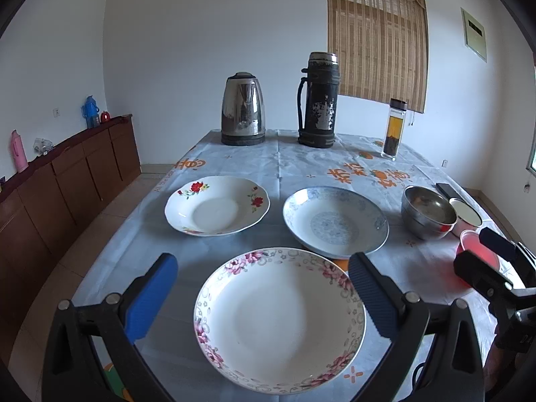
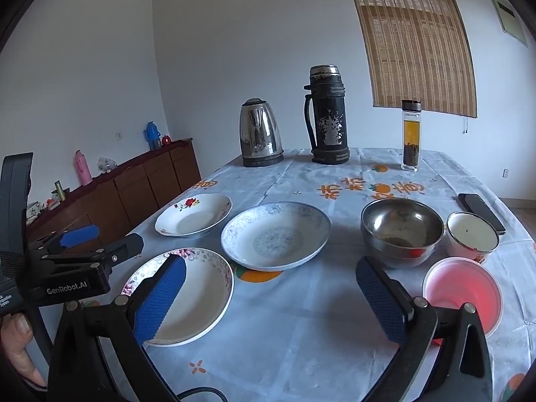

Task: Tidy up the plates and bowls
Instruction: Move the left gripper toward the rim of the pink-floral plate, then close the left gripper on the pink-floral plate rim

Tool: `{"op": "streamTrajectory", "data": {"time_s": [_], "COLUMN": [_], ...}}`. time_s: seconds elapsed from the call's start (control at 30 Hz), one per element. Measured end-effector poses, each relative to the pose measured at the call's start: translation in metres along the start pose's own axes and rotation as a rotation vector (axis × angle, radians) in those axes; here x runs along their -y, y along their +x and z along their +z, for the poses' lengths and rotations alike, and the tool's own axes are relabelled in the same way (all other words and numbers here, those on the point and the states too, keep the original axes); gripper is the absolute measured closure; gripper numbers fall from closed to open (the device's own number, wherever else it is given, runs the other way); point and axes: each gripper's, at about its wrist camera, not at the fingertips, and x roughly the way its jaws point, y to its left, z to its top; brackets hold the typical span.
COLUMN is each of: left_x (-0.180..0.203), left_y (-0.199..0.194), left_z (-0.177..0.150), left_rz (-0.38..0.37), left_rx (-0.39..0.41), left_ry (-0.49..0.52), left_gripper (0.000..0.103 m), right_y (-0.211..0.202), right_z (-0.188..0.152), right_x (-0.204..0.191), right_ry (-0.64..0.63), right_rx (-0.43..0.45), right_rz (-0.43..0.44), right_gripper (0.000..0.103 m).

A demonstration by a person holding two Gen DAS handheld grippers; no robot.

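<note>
Three plates lie on the table: a pink-flowered plate (image 1: 279, 321) nearest me, a red-flowered plate (image 1: 217, 205) at the far left and a blue-patterned plate (image 1: 335, 221) beside it. To the right stand a steel bowl (image 2: 402, 231), a small white bowl (image 2: 472, 237) and a pink plastic bowl (image 2: 464, 293). My left gripper (image 1: 263, 273) hangs open above the pink-flowered plate (image 2: 182, 296), holding nothing. My right gripper (image 2: 271, 274) is open over bare cloth between that plate and the pink bowl. Each gripper shows at the edge of the other's view.
A steel kettle (image 1: 243, 109), a dark thermos (image 1: 318, 100) and a glass tea bottle (image 1: 395, 129) stand along the far side of the table (image 2: 301, 341). A black phone (image 2: 480, 212) lies at the right edge. A wooden sideboard (image 1: 67, 181) lines the left wall.
</note>
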Motion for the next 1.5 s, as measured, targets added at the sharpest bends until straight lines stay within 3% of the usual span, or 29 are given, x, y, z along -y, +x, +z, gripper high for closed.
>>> {"op": "streamTrajectory", "data": {"time_s": [0.6, 0.77, 1.5], "left_x": [-0.01, -0.018, -0.03], "left_y": [0.012, 0.009, 0.015], "left_z": [0.003, 0.003, -0.002], "left_rz": [0.005, 0.004, 0.002], "left_rx": [-0.008, 0.003, -0.014], "left_ry": [-0.004, -0.023, -0.046], "left_gripper": [0.0, 0.0, 0.0], "right_y": [0.012, 0.013, 0.025], "right_z": [0.0, 0.001, -0.005], "right_x": [-0.015, -0.021, -0.034], "right_ry": [-0.055, -0.061, -0.09], "right_rx": [-0.018, -0.019, -0.056], "right_rz": [-0.018, -0.004, -0.001], "right_gripper": [0.002, 0.01, 0.01]}}
